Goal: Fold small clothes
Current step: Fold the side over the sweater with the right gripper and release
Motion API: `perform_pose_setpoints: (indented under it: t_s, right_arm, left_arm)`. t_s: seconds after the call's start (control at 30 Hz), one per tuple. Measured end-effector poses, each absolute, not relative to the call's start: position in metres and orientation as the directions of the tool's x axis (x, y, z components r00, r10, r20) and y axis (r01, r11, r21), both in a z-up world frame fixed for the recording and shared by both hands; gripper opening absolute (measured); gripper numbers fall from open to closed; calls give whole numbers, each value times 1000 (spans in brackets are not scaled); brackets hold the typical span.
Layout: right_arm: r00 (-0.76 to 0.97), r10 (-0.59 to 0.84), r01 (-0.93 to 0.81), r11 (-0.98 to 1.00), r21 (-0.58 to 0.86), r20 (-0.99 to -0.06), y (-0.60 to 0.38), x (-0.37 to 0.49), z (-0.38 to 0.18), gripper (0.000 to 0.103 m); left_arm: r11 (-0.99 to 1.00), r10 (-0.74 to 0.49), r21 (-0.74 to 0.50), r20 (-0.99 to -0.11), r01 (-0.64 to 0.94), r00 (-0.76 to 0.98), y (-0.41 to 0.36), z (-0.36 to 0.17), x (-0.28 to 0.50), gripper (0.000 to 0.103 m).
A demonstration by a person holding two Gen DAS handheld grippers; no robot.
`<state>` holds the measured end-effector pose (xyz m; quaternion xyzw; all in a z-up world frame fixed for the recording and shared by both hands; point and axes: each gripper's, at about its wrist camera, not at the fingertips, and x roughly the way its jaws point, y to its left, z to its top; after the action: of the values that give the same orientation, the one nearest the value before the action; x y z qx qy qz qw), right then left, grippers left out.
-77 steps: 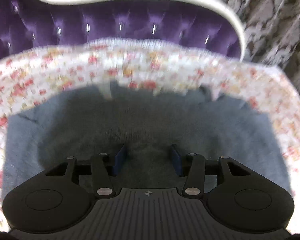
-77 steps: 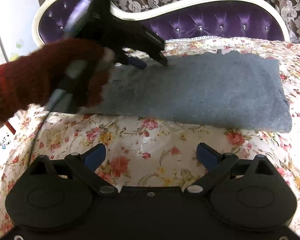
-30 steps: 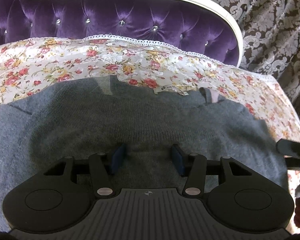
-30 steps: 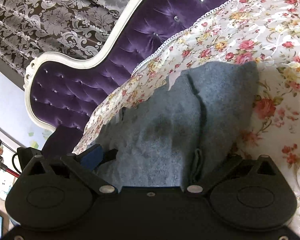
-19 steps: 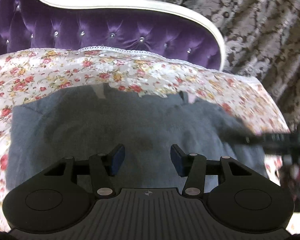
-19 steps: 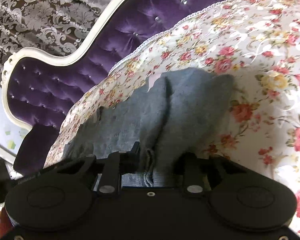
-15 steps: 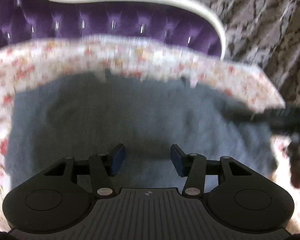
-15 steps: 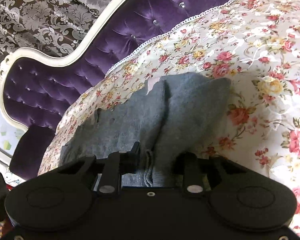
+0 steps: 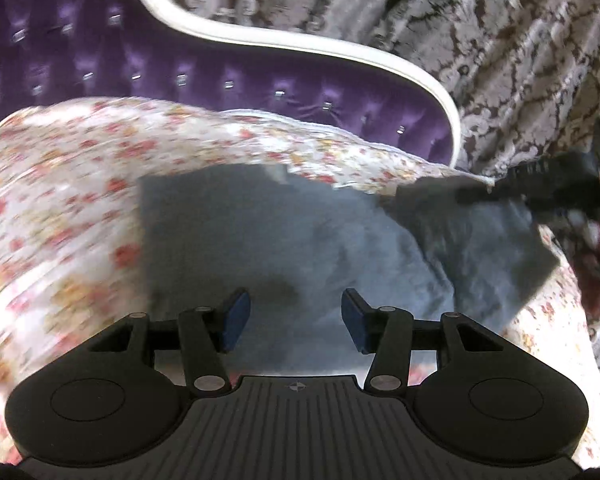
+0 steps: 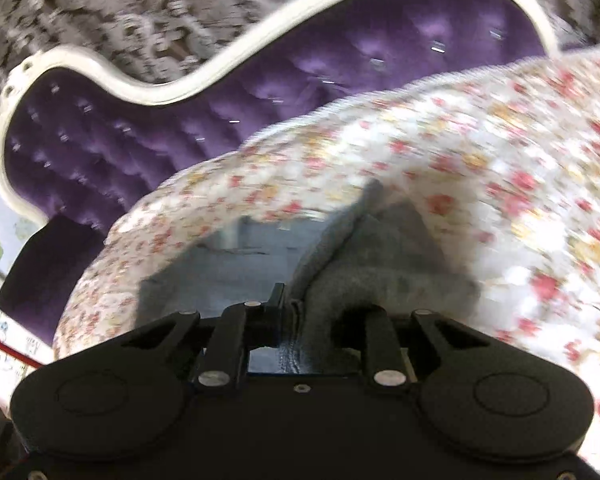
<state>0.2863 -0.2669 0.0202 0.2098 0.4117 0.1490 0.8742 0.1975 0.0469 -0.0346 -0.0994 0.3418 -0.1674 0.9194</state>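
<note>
A grey knitted garment (image 9: pixel 292 240) lies on the floral bedspread (image 9: pixel 60 216). My left gripper (image 9: pixel 294 316) is open and empty just above the garment's near part. My right gripper (image 10: pixel 314 312) is shut on the garment's right edge (image 10: pixel 380 264) and holds that edge lifted off the bed. In the left wrist view the right gripper (image 9: pixel 540 188) shows at the far right with the raised, darker flap of the garment (image 9: pixel 480 240) hanging from it. The right pads are hidden by the cloth.
A purple tufted headboard with a white frame (image 9: pixel 300 44) stands behind the bed. Patterned grey curtains (image 9: pixel 500 40) hang behind it. The floral bedspread (image 10: pixel 500 160) surrounds the garment on all sides. Both views are motion-blurred.
My right gripper closed on the garment's right edge and has lifted it up and over toward the left. My left gripper has let go of the cloth and drawn back a little, still open.
</note>
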Motion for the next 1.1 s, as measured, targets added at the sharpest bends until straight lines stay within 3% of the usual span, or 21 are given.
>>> perform_pose_setpoints:
  t_s: [0.23, 0.6, 0.7, 0.77, 0.9, 1.1]
  right_arm:
    - [556, 519, -211, 844, 494, -649, -180, 314, 34, 30]
    - [454, 518, -282, 856, 434, -725, -69, 328, -5, 27]
    - [434, 523, -326, 850, 414, -733, -52, 326, -8, 33]
    - [419, 584, -366, 809, 459, -695, -49, 323, -3, 43]
    - [438, 700, -430, 714, 552, -564, -63, 313, 22, 43]
    - [551, 660, -447, 750, 488, -510, -111, 288, 50, 55]
  left_arm:
    - [924, -355, -342, -595, 173, 721, 91, -44, 168, 49]
    - [905, -368, -406, -595, 128, 715, 119, -57, 156, 49]
    - [905, -365, -409, -598, 121, 714, 122, -59, 155, 49]
    - [904, -364, -411, -600, 116, 712, 124, -59, 154, 49]
    - [903, -364, -416, -600, 111, 712, 126, -57, 154, 49]
    - [910, -362, -392, -593, 135, 719, 123, -45, 162, 49]
